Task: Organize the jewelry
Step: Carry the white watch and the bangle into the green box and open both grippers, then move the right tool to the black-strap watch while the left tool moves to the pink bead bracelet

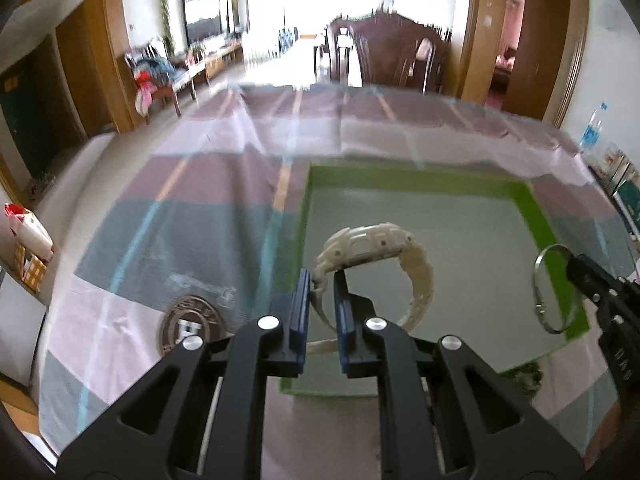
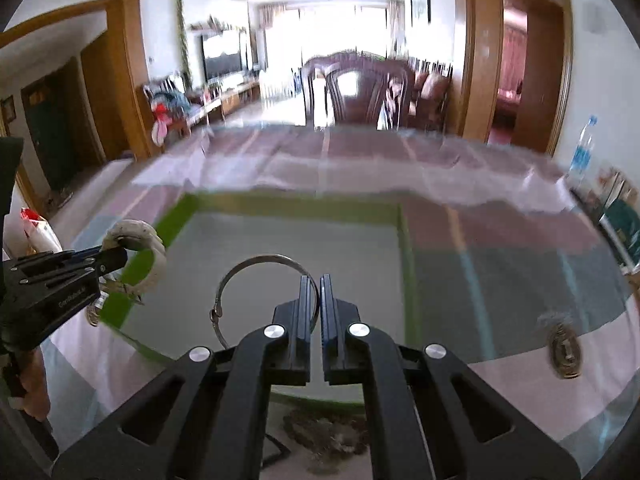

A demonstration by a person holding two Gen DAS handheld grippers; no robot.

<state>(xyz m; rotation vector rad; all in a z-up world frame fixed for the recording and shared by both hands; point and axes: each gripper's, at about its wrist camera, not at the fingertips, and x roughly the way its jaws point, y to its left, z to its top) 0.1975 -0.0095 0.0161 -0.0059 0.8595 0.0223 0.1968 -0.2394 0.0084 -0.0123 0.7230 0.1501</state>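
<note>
My left gripper [image 1: 323,280] is shut on the strap of a cream-white watch [image 1: 374,246] and holds it above the green-rimmed tray [image 1: 420,172]. My right gripper [image 2: 319,284] is shut on a thin silver bangle [image 2: 256,261] and holds it over the same tray [image 2: 288,202]. The right gripper [image 1: 576,266] with the bangle [image 1: 544,292] shows at the right of the left wrist view. The left gripper [image 2: 110,258] with the watch [image 2: 140,240] shows at the left of the right wrist view.
The tray sits on a checked tablecloth [image 1: 200,216]. A round bronze coin-like disc [image 1: 192,322] lies left of the tray; another [image 2: 564,350] lies to its right. A dark tangled item [image 2: 324,434] lies at the tray's near edge. A water bottle [image 2: 582,148] stands at the far right.
</note>
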